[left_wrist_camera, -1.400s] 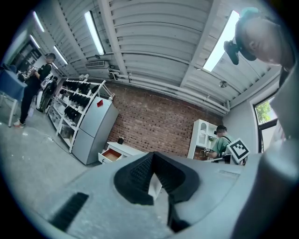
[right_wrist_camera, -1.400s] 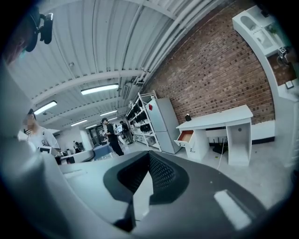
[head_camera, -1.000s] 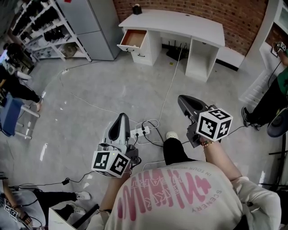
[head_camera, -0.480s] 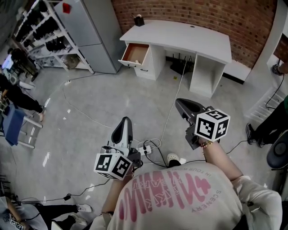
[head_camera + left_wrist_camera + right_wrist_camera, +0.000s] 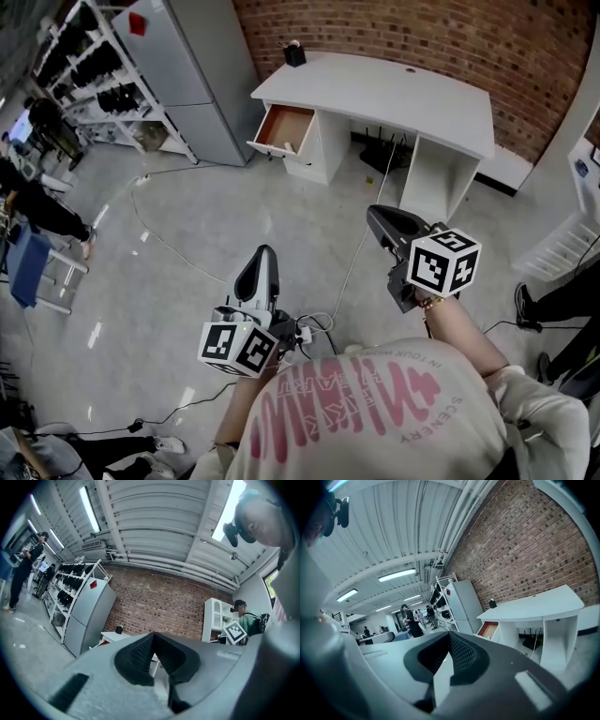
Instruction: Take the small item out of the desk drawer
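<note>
We hold the left gripper (image 5: 265, 261) above the grey floor (image 5: 187, 234), its jaws pressed together with nothing between them. Ahead of it and well apart, the drawer (image 5: 284, 129) at the left end of the white desk (image 5: 394, 80) stands pulled open; we cannot make out the small item inside it. Further right, the right gripper (image 5: 377, 216) points toward the desk, its jaws likewise together and empty. Both grippers are well short of the desk.
</note>
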Motion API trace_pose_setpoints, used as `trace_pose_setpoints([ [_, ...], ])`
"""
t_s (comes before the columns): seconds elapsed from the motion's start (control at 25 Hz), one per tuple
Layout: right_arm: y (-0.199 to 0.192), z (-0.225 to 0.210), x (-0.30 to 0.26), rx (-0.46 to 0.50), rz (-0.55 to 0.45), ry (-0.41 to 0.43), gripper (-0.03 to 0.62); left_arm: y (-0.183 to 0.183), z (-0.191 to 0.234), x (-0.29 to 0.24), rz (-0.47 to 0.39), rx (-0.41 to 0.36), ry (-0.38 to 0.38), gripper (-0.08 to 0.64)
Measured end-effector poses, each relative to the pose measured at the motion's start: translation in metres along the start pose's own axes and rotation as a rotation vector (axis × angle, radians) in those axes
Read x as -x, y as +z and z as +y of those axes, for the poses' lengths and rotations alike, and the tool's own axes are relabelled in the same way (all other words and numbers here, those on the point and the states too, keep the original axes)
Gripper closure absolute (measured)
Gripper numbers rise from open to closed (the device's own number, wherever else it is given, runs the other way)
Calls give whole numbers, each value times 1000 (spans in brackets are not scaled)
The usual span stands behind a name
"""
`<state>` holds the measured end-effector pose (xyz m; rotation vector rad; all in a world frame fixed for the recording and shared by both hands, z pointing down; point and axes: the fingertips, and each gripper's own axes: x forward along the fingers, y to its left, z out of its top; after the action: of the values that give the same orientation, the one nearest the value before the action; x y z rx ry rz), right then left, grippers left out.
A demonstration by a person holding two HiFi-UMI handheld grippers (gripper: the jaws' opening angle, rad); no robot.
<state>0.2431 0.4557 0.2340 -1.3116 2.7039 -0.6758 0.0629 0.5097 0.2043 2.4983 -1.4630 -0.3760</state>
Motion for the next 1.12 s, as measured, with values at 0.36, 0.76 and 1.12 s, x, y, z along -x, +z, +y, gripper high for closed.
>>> trace_pose_setpoints([
  [0.36, 16, -38, -32, -12, 11, 39, 580, -7, 11, -42, -7, -1, 38, 555],
  [0.76, 14, -51, -40, 8, 19, 56, 580, -18, 16, -53, -8, 10, 59, 556],
  [1.12, -4, -68, -28, -38, 46, 37, 580, -38, 8, -58, 38, 27, 56, 555],
])
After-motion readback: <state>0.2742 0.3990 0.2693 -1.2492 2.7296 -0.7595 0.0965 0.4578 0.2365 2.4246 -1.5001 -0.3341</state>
